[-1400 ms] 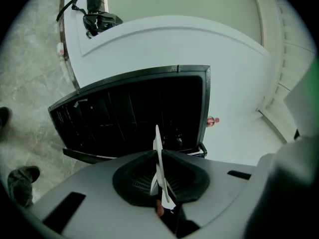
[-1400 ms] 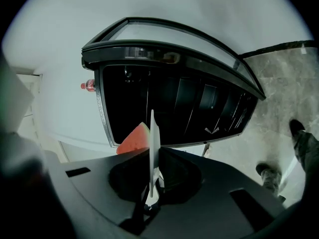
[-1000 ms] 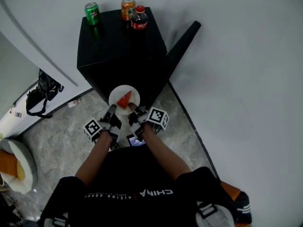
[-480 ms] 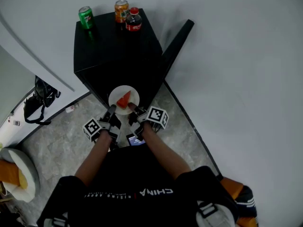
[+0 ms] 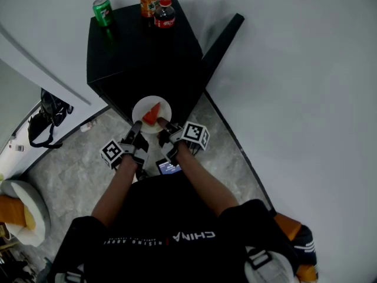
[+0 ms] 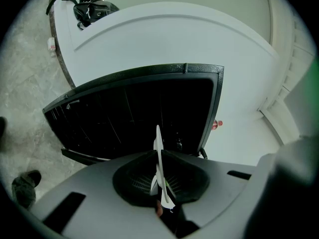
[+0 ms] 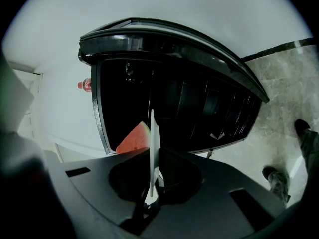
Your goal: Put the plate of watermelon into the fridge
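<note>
- We hold the plate, carrying the watermelon, by its rim in front of the open fridge. The left claw and right claw are both clenched on it.
- On top of the fridge: green can, orange can, red-capped bottle.
- Shirt print: "CHINA".

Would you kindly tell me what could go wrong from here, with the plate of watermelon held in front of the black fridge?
1. The left tongs and right tongs pinch only the near rim of the white plate, so it may tip away and the watermelon slice could slide off.
2. The plate might clip the black fridge at its opening, and a jolt could topple the cola bottle standing on top.
</note>
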`<state>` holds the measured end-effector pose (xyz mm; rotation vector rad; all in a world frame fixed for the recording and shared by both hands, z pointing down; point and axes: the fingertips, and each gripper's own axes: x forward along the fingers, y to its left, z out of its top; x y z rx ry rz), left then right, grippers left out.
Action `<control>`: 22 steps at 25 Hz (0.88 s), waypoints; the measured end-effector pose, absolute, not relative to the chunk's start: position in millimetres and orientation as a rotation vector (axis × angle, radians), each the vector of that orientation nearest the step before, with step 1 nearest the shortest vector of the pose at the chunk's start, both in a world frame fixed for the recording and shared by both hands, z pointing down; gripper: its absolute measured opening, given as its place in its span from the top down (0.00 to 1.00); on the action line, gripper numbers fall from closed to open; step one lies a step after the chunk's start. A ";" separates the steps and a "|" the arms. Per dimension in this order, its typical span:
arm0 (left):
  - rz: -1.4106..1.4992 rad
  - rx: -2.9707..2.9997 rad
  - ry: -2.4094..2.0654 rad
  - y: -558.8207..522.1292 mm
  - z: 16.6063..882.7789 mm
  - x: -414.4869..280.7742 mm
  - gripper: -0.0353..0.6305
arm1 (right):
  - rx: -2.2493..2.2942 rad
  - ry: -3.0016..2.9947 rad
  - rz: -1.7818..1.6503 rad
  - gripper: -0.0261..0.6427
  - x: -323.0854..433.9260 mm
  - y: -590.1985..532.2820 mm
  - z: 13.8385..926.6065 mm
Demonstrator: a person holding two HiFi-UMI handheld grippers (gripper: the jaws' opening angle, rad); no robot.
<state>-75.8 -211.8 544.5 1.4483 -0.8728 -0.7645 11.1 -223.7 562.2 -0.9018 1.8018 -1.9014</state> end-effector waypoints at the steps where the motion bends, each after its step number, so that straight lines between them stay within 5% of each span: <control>1: -0.767 1.450 -0.875 -212.9 544.6 -75.7 0.90 | -0.897 1.800 -1.906 0.92 10.8 -224.9 562.4; 22: -0.760 1.419 -0.944 -287.3 609.1 -65.7 0.90 | -0.948 1.707 -1.916 0.92 7.6 -312.2 630.3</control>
